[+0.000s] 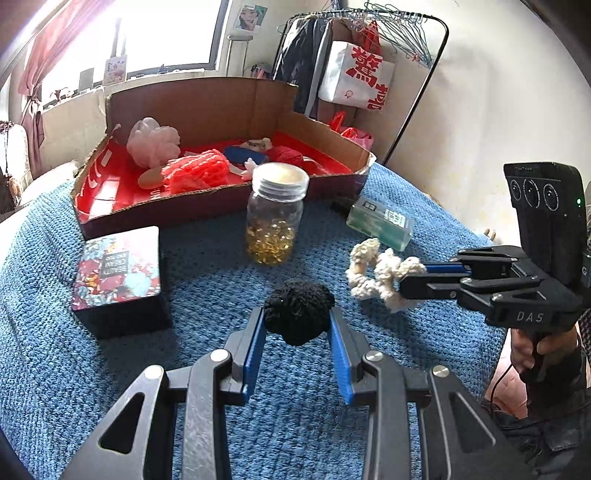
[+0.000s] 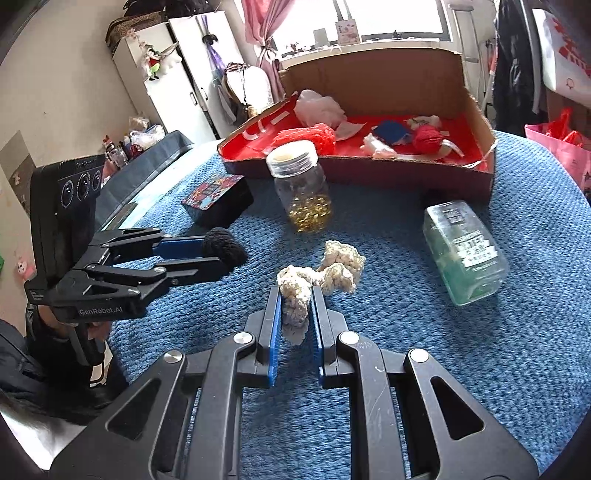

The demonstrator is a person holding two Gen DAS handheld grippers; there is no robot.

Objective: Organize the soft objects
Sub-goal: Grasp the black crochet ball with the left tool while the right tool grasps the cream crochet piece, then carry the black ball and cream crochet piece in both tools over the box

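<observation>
Black pompom [image 1: 297, 316] pinched in left gripper [image 1: 297, 325] fingers; right gripper [image 2: 295, 314] clamps cream scrunchie [image 2: 317, 280] above the blue bedspread [image 2: 443, 350]. Only the right view shows white cabinets [image 2: 166, 74]. Box [image 1: 207, 99] holds red mesh [image 1: 195, 171]; jar [image 1: 275, 214] holds yellow beads.

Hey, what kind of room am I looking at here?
Probably a bedroom: a blue knitted blanket covers what looks like a bed, a clothes rack with hangers stands by the wall, and a white wardrobe sits beside the window.

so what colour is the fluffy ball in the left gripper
Black: the fluffy ball clamped in the left gripper, clearest in the left wrist view.
</observation>
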